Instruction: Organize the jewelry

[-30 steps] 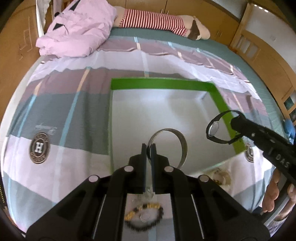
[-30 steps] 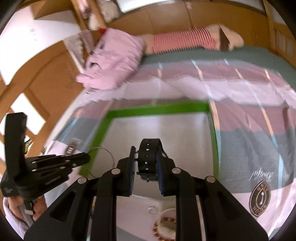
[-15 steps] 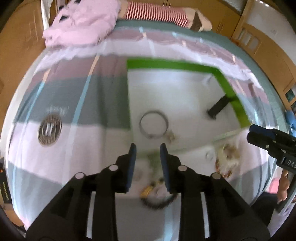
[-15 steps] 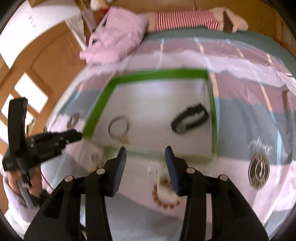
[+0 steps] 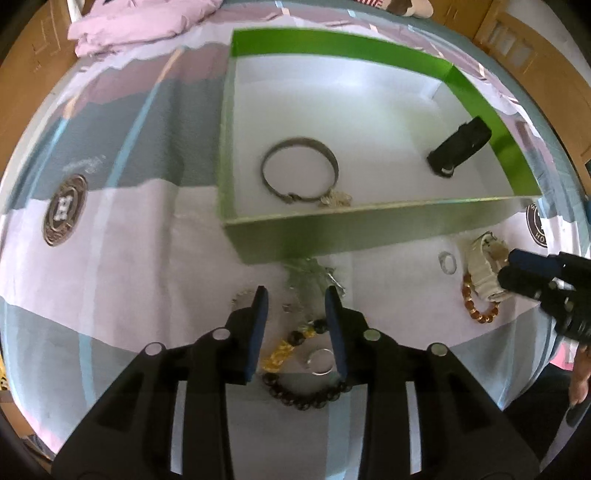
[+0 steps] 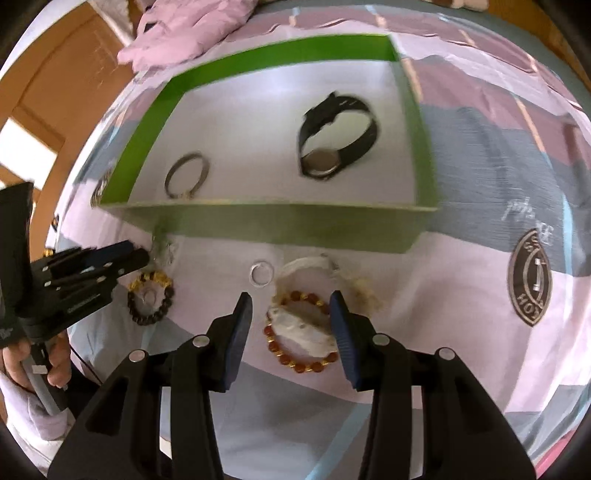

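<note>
A green box (image 5: 332,229) (image 6: 258,221) with a white floor lies on the bed. Inside it rest a silver bangle (image 5: 299,173) (image 6: 186,175) and a black watch (image 5: 460,147) (image 6: 338,134). My left gripper (image 5: 295,295) is open and empty, low over a silvery chain (image 5: 310,277), a black-and-gold bead bracelet (image 5: 295,369) (image 6: 150,297) and a small ring (image 5: 320,362). My right gripper (image 6: 291,302) is open, straddling a white watch (image 6: 306,328) (image 5: 484,258) that lies on an amber bead bracelet (image 6: 295,358) (image 5: 480,314). Another ring (image 6: 261,273) (image 5: 448,261) lies beside them.
The striped bedspread (image 5: 110,258) carries round logo prints (image 5: 64,210) (image 6: 530,277). A pink blanket (image 5: 140,22) and a striped plush (image 5: 402,5) lie at the far end. Wooden furniture (image 6: 55,92) flanks the bed. A hand (image 6: 22,362) holds the left gripper's handle.
Both grippers opened and let go: the bangle and the black watch now lie in the box. Both grippers pulled back and dropped toward the loose jewelry in front of the box.
</note>
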Available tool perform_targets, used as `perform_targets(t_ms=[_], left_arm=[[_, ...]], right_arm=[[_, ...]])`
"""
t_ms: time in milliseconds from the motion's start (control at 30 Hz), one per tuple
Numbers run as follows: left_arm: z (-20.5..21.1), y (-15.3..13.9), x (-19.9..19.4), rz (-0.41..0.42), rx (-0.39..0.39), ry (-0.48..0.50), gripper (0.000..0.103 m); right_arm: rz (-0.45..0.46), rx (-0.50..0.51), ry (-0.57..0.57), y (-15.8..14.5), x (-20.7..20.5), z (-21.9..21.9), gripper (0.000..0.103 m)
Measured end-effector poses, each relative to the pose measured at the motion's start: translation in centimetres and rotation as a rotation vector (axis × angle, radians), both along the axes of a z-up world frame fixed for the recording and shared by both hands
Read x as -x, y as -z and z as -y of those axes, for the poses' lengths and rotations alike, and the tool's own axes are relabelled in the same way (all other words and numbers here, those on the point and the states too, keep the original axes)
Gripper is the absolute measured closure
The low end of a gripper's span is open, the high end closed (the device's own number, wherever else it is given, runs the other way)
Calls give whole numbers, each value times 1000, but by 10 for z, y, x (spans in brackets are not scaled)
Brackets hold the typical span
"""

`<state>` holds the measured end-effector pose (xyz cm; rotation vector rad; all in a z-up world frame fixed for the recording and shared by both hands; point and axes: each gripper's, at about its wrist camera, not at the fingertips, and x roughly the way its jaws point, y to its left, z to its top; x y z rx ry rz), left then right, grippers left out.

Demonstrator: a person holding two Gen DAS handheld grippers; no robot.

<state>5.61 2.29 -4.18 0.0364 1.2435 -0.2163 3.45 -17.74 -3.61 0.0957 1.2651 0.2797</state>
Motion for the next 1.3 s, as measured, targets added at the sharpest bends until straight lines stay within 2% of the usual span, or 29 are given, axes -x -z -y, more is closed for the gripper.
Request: perform_targets(t_ms=[67,133,167,233,367,500,567,800,833,867,967,1167,1300], left_arm=[[1,4,-2,-11,4,-5,71],[-1,5,-4,-10,6,-16,71],[-3,4,-5,-11,17,-22,78],[-6,3,-7,-14,33,-27,91],[-7,3,-7,-13,40,-30,90],[-6,5,-5,-15,24,-22,85],[-5,8,-6,-23,22,-18,82],[4,12,-6,-20,1,-1,82],[4,11,-6,-17,0,0,85],[4,10,-5,-13,-2,1,87],[6,7,-3,-2,3,8,90],[6,3,-2,9,-7,13,90],[4,4,-3,4,-3,8,90]], right_arm=[[-1,53,-24,7,2,-8,59],[6,68,-45,7,4,-12,74],[2,36,-67,5,5,-14,83],[19,16,-83,0,8,-16,89],[37,22,-59,-3,7,-11,90],[22,6,-39,0,3,-6,75],[28,18,-51,1,5,-11,73],[6,79,-47,11,2,-13,73],[6,89,-41,13,1,-15,73],[14,94,-39,12,1,-15,80],[42,100,-36,7,2,-14,84],[63,56,-6,-4,0,-5,85],[44,23,9,-5,-1,0,84]])
